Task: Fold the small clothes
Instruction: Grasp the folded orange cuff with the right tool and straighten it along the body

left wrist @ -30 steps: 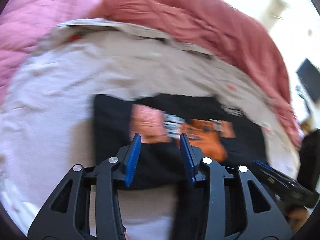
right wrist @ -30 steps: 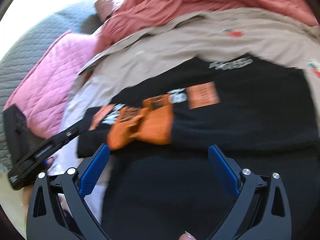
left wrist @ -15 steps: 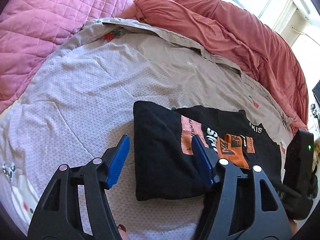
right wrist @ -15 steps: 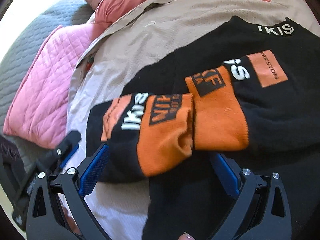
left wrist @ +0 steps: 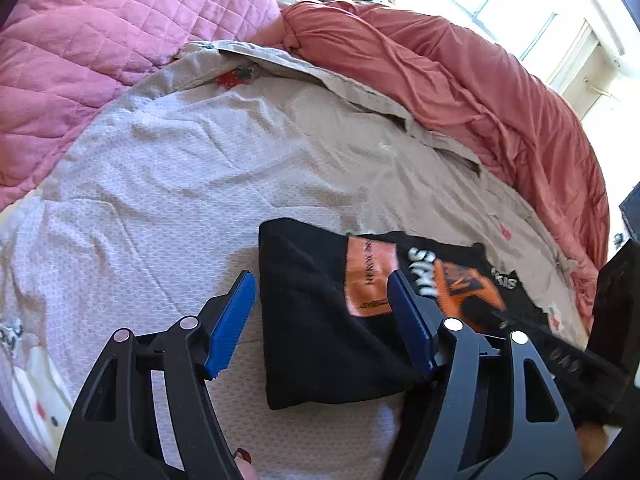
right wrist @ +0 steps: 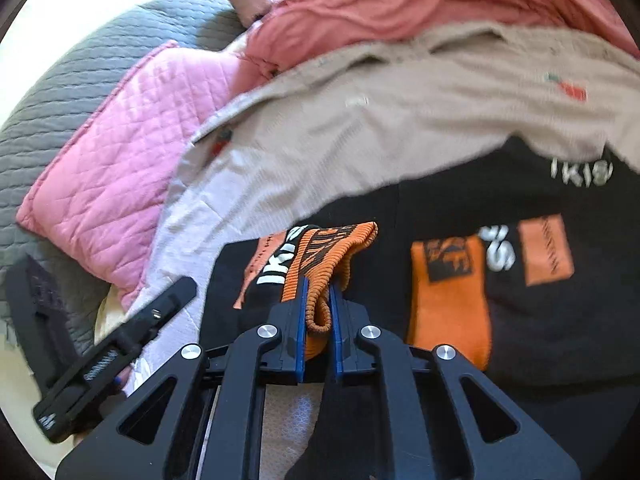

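Note:
A black top (left wrist: 312, 320) with orange cuffs and white lettering lies on the pale bed sheet (left wrist: 180, 184), its sleeves folded across the body. My right gripper (right wrist: 319, 284) is shut on the orange ribbed cuff (right wrist: 340, 240) of the left-hand sleeve, which bunches up between the blue pads. The other orange cuff (right wrist: 448, 300) lies flat on the black top (right wrist: 540, 280). My left gripper (left wrist: 320, 280) hovers over the top's folded left edge. Its jaws are opening, and the pads stand apart from the cloth, which lies below and between them.
A pink quilted blanket (left wrist: 100, 40) lies at the far left and a rumpled red duvet (left wrist: 480, 92) along the back and right. A grey quilted cover (right wrist: 80, 80) lies beyond the pink one. A beige sheet with strawberry prints (right wrist: 400, 120) borders the top.
My right gripper's jaws have closed from wide open onto the orange cuff and drawn it up. The left jaws have spread wider and shifted towards the garment's left edge.

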Available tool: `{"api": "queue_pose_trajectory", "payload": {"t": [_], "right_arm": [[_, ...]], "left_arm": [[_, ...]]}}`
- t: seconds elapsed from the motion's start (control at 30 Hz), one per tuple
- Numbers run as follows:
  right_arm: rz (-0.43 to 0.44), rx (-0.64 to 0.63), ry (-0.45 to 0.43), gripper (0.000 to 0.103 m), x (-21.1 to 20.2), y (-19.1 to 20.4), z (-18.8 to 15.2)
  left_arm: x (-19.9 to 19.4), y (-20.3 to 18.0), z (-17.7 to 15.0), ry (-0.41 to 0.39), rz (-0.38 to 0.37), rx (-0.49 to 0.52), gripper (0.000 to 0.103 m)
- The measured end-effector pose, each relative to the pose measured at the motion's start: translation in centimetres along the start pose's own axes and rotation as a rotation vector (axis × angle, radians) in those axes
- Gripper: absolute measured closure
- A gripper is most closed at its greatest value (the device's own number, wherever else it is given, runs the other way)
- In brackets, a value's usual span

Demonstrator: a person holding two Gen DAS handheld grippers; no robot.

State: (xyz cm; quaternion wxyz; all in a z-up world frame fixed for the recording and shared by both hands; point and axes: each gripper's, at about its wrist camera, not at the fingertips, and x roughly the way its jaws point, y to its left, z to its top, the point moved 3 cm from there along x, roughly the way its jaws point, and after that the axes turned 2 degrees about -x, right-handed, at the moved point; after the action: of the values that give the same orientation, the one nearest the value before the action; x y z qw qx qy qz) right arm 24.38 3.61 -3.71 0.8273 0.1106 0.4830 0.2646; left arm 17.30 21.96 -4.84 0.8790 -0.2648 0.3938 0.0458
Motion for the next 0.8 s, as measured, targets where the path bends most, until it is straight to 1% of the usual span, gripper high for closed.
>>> {"api": "queue_pose_trajectory", "payload": {"t": [0.1, 0.2, 0.3, 0.37, 0.43, 0.5, 0.63, 0.73, 0.8], "right_arm": [[-0.026, -0.062, -0.053, 0.094, -2.5, -0.3, 1.3], [-0.073, -0.092, -0.101, 0.094, -5.4, -1.8, 2.4], [-0.139, -0.093, -0.139, 0.094, -8.3, -4.4, 3.1], [-0.201, -0.096, -0.167, 0.094, -10.2, -6.7, 3.4], [-0.245, -0.082, -0.183, 0.094, -11.9, -9.2, 3.3], [-0.292, -0.068, -0.194, 0.094, -13.2, -11.7, 3.0], [-0.369, -0.043, -0.193, 0.094, -14.7, -15.8, 2.2], [-0.418, -0.023, -0.176, 0.094, -14.9, -18.5, 1.5], [-0.442, -0.006, -0.157, 0.094, -14.9, -20.2, 0.7]], "left_arm": [[0.1, -1.1, -0.2, -0.004, -0.032, 0.027, 0.042], [0.3, -2.6, -0.6, -0.004, -0.065, 0.064, 0.042], [0.3, -4.1, -1.0, -0.013, -0.081, 0.106, 0.042], [0.2, -4.8, -1.2, -0.026, -0.088, 0.125, 0.042], [0.2, -5.7, -1.5, -0.037, -0.091, 0.151, 0.042], [0.5, -6.4, -1.9, -0.037, -0.099, 0.168, 0.042], [1.6, -8.3, -2.8, -0.038, -0.098, 0.217, 0.042], [2.5, -9.8, -3.6, -0.045, -0.095, 0.254, 0.042], [3.1, -11.5, -4.4, -0.036, -0.107, 0.307, 0.042]]}}
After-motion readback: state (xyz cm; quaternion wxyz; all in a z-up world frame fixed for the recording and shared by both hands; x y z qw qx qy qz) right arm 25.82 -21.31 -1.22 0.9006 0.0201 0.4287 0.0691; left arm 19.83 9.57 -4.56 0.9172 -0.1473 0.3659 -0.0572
